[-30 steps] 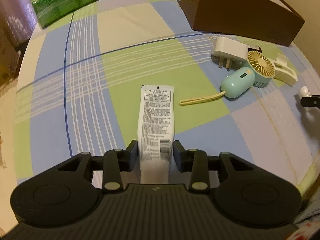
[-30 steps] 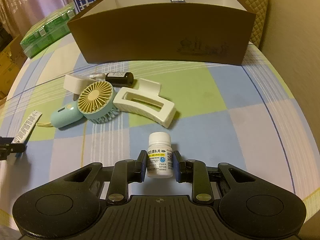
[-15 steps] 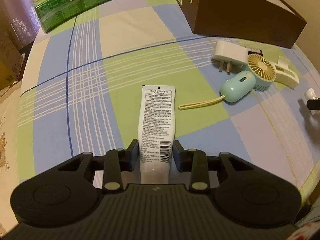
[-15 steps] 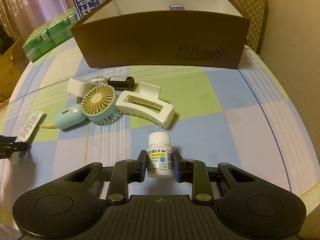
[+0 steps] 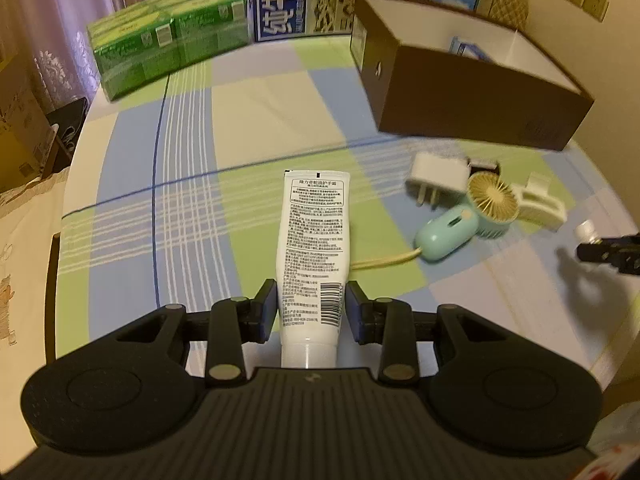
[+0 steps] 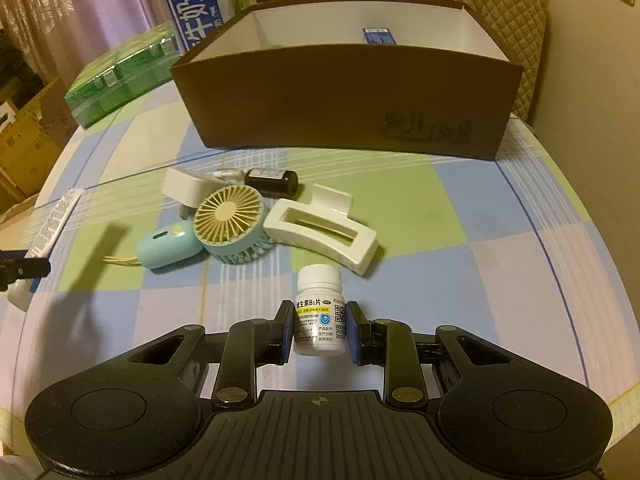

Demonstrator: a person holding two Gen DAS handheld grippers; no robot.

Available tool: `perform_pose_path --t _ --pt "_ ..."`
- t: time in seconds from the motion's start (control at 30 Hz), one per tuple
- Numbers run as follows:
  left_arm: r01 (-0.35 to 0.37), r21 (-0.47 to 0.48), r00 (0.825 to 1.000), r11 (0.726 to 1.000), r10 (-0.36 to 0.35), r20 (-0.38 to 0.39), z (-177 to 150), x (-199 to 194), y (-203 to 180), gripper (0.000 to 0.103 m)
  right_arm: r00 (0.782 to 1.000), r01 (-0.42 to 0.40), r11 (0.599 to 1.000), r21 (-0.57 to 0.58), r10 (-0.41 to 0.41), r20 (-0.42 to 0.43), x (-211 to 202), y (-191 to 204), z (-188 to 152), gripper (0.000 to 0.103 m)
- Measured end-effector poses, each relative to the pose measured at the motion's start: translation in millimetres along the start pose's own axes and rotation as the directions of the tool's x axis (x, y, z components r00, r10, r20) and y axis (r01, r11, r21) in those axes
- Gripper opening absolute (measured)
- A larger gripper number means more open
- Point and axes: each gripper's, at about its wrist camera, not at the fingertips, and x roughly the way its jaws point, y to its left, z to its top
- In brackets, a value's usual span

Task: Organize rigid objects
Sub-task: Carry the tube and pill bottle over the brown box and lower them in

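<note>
Item: white tube (image 5: 312, 248) clamped in left gripper (image 5: 311, 312); pill bottle (image 6: 320, 309) clamped in right gripper (image 6: 320, 330).
Tube soft, light, held near cap; bottle rigid, slick, held mid-label. Brown box (image 6: 352, 100) at 12 o'clock.

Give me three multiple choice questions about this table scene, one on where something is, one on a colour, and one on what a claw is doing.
1. Where does the white wall plug lie?
A. inside the brown cardboard box
B. on the checked cloth beside the fan
C. in the right claw

2. What colour is the small handheld fan's body?
A. red
B. black
C. light teal

3. What does the left claw hold?
A. white printed tube
B. white pill bottle
C. nothing

Key: 1 B, the plug rests on the cloth against the fan. 2 C, its handle is teal. 3 A, the tube sits between its fingers.
</note>
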Motion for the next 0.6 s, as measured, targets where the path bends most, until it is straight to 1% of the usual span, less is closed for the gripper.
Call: perform_pose_path --t 0.33,0.47,0.6 --pt "0.039 0.011 0.998 0.999 -0.04 0.055 15 -24 -9 0.031 0.999 -0.036 0.999 -0.016 0.037 0.024 -10 11 5 0.024" --pt "0.052 0.014 0.996 0.999 -0.053 0.075 22 -31 -18 0.031 0.997 -0.068 0.997 -0.031 0.069 0.037 -16 11 11 0.024" --pt "0.063 0.012 0.993 0.998 -0.063 0.097 33 -37 -32 0.031 0.992 -0.106 0.992 -0.063 0.11 0.054 -20 11 24 0.024"
